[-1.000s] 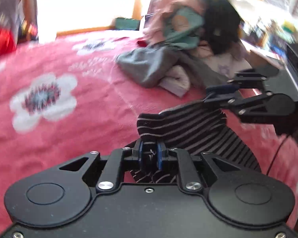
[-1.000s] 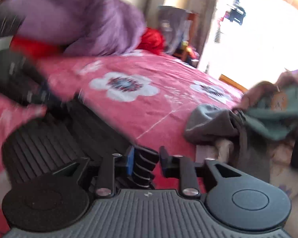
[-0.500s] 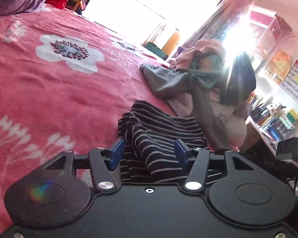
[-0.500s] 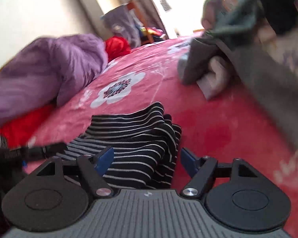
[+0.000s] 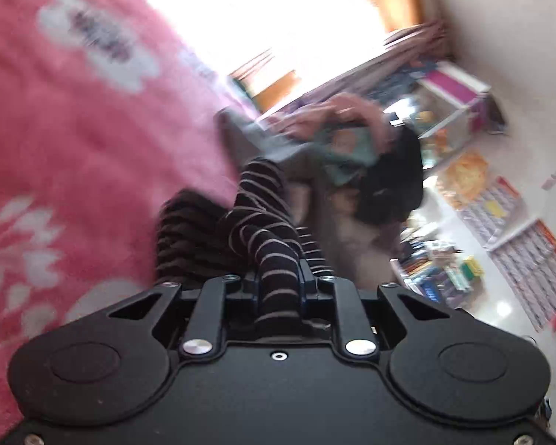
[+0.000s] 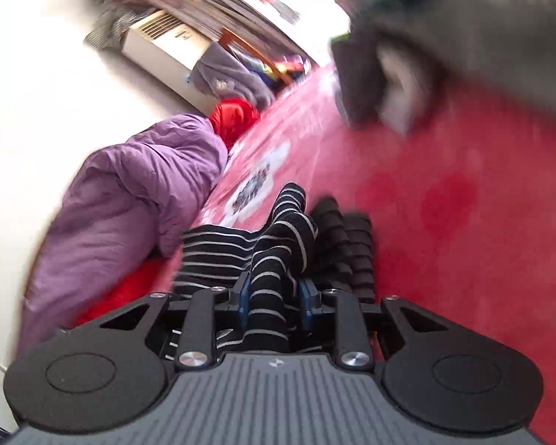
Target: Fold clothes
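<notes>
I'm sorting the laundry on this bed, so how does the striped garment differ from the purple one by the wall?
The striped garment is black with thin pale stripes; the purple garment is plain. The striped one is bunched and pinched in the left claw and the right claw; the purple one is in neither. The striped one looks smaller; the purple one is a bulky heap. Both are unfolded, on or just above the red bedspread.

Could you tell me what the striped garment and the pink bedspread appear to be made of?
The striped garment, pinched in both hand-held grippers, looks like soft stretchy knit, probably cotton jersey: it bunches into rounded, matte folds. The pink bedspread seems a plush fleece: its surface looks fuzzy and unshiny, though motion blur leaves this uncertain.
</notes>
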Demonstrator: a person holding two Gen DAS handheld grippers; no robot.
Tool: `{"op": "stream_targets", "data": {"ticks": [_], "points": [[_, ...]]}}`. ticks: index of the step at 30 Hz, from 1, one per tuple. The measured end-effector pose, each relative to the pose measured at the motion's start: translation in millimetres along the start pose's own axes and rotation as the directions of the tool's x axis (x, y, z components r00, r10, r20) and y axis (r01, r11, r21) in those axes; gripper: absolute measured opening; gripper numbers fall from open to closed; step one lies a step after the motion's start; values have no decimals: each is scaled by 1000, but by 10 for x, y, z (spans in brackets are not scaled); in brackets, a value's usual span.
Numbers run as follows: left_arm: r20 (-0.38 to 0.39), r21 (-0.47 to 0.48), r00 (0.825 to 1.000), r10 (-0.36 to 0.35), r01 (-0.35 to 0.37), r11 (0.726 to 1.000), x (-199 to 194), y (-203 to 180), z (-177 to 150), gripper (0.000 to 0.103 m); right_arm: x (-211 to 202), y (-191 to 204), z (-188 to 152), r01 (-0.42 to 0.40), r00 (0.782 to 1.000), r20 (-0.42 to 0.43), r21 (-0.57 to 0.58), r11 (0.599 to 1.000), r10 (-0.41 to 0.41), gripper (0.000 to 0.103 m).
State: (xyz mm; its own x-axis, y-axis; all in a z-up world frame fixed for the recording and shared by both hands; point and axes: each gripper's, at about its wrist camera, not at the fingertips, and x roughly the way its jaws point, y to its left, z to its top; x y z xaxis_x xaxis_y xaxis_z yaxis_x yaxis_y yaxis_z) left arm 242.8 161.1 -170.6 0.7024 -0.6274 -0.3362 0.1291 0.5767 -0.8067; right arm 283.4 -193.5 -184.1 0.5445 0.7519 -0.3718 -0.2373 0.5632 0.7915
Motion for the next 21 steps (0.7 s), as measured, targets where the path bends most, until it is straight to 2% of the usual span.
{"op": "stream_targets", "data": {"ticks": [1,3,5,7,8,10,11,12,14,16,18,20,21], "points": [[-10,-33,1000,14,-15,999,27,73,-23,19,88,-144,-11,34,999,-41,51,998,-32,26],[-4,-60,1000,5,-6,998,-11,70,-20,34,66,-245,-32,14,1000,-23,101,995,-12,27],[13,-1,1000,21,-21,1000,-102,-68,12,46,-32,-80,-27,35,999,-6,49,998,-34,34],[37,66,998,49,-52,997,-202,-171,28,46,-132,157,-26,96,995,17,-70,993,-95,37],[60,139,995,78,-85,987,-263,-251,22,46,-191,296,-32,142,990,39,-147,979,-138,37],[96,277,988,119,-141,951,-370,-409,8,46,-283,555,-80,235,972,92,-303,924,-217,37],[103,325,988,117,-144,935,-412,-473,-2,46,-326,708,-127,283,959,133,-389,877,-251,37],[95,376,992,82,-113,920,-454,-529,-19,46,-357,833,-173,303,953,163,-460,835,-256,38],[16,487,1000,-5,-4,873,-492,-644,-78,46,-402,992,-259,265,964,162,-567,780,-209,41],[-71,608,997,-40,75,791,-513,-767,-216,46,-364,1133,-412,209,977,114,-671,711,-180,42],[-123,678,992,14,74,731,-449,-802,-344,46,-298,1208,-617,197,975,85,-758,622,-205,42],[-114,759,980,163,-20,651,-251,-745,-502,43,-220,1141,-776,216,964,79,-785,581,-253,42],[-105,778,968,228,-63,626,-128,-680,-563,45,-155,1059,-816,223,958,65,-780,585,-279,43]]}}
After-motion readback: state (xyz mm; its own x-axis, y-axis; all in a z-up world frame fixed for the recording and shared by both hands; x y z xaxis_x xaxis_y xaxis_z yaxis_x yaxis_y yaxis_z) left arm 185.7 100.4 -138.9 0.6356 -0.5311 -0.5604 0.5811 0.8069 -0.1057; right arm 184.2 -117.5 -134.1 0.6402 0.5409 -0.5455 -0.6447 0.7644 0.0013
